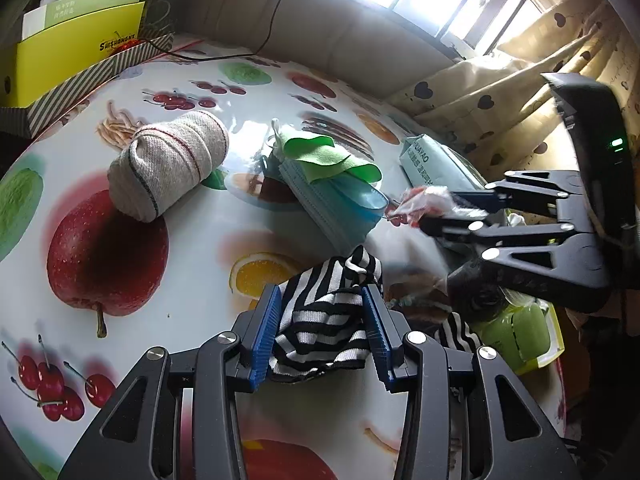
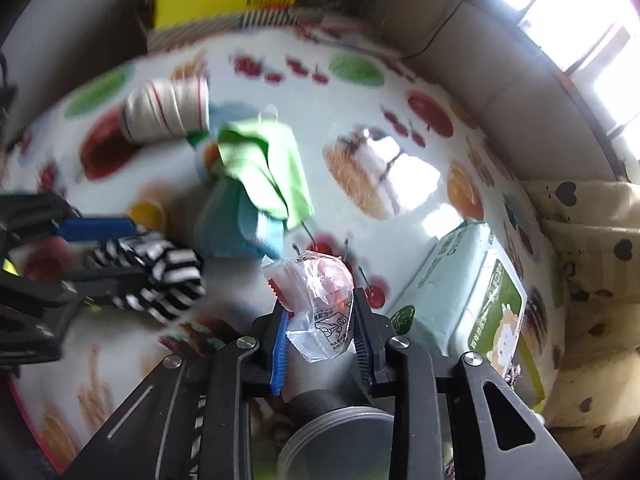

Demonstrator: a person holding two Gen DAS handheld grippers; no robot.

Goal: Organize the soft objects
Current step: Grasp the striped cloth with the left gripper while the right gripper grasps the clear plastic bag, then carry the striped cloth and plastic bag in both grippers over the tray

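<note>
My left gripper (image 1: 322, 312) is shut on a black-and-white striped cloth (image 1: 324, 312) and holds it over the fruit-print table; it shows at the left of the right wrist view (image 2: 160, 276). My right gripper (image 2: 320, 320) is shut on a crumpled clear plastic wrapper with red print (image 2: 320, 292), also seen in the left wrist view (image 1: 424, 200). A rolled beige towel (image 1: 168, 168) lies at the far left. A green cloth (image 1: 324, 156) lies on a folded blue cloth (image 1: 336, 208) in the middle.
A pale green wet-wipes pack (image 2: 468, 292) lies at the table's right edge. A yellow box (image 1: 72, 56) and a striped box (image 1: 92, 84) stand at the back left. A spotted curtain (image 1: 500, 92) hangs at the right. A green pack (image 1: 516, 332) and a dark canister (image 2: 340, 436) lie near the grippers.
</note>
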